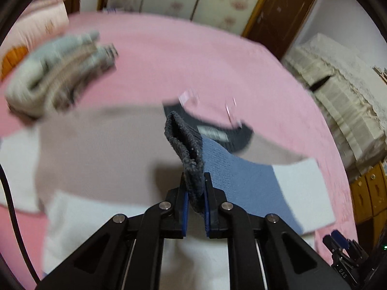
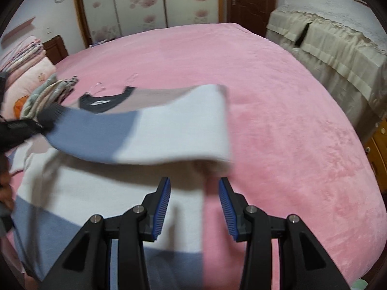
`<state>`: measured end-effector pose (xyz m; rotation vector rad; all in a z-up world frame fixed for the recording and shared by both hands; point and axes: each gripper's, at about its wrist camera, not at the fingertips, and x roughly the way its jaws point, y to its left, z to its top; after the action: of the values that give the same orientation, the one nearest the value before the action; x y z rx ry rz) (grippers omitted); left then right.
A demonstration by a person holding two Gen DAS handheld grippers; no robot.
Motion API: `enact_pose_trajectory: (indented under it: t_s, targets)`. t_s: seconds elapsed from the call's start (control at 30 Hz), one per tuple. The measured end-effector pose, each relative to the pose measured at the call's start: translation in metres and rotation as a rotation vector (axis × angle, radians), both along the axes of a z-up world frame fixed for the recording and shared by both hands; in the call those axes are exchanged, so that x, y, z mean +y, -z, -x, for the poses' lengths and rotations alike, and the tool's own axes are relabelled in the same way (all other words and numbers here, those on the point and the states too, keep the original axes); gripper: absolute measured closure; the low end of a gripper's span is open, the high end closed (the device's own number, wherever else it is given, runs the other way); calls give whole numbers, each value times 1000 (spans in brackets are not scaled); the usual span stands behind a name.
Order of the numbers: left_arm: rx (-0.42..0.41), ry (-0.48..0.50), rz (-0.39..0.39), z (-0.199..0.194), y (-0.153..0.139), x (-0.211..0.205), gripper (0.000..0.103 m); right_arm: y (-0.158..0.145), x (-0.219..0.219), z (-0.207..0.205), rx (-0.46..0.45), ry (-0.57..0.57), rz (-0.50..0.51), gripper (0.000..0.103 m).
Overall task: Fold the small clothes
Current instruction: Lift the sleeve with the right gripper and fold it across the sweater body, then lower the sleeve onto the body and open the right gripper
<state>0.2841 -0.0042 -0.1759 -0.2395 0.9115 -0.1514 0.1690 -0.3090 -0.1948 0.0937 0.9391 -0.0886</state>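
A small colour-block sweater (image 2: 96,193) lies on the pink bed (image 2: 290,120), its body spread flat in bands of beige, white and blue, with a dark grey collar (image 2: 106,101) and a label at the far end. The left gripper (image 1: 195,186) has its jaws closed tight on the dark grey ribbed cuff (image 1: 186,145) of one sleeve (image 2: 150,130), which stands up between the blue pads. That sleeve, blue near the cuff and white further along, is lifted off the bed and stretches across the body of the sweater; in the right wrist view it hangs as a blurred band above the white part. The right gripper (image 2: 194,207) hovers low over the sweater's edge, where white knit meets pink cover, its jaws partly apart and holding nothing. A pile of folded clothes (image 1: 55,77) in grey and cream sits on the bed beyond the sweater, near the collar. Behind the bed stand a flowered wardrobe (image 2: 135,0), a brown door (image 2: 251,0) and a piece of furniture under a cream cover (image 2: 333,38).
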Motion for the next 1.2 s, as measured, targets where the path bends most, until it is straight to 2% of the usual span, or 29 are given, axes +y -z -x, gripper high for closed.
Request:
enact_pose_trajectory:
  t_s: [0.1, 0.2, 0.4, 0.63, 0.73, 0.83, 0.93, 1.13, 1.2]
  targets:
    - [-41, -21, -59, -7, -10, 14, 95, 11, -14, -6, 26, 41, 2, 61]
    - [-6, -43, -65, -13, 0, 26, 95, 21, -18, -13, 48, 54, 8, 61]
    - [79, -74, -44, -19, 39, 40, 95, 34, -9, -25, 83, 20, 26, 61]
    - [22, -125, 36, -12, 42, 50, 95, 41, 0, -39, 77, 19, 27, 62]
    - [-1, -160, 25, -11, 44, 51, 95, 40, 2, -47, 61, 44, 25, 80]
    - [20, -193, -4, -12, 54, 55, 95, 42, 3, -49, 76, 96, 36, 81]
    - [71, -204, 8, -12, 71, 61, 93, 46, 5, -48, 96, 119, 50, 81]
    - [80, -177, -19, -9, 73, 60, 87, 45, 7, -49, 109, 110, 64, 81]
    - [95, -175, -22, -11, 71, 62, 73, 43, 11, -47, 114, 104, 81, 81]
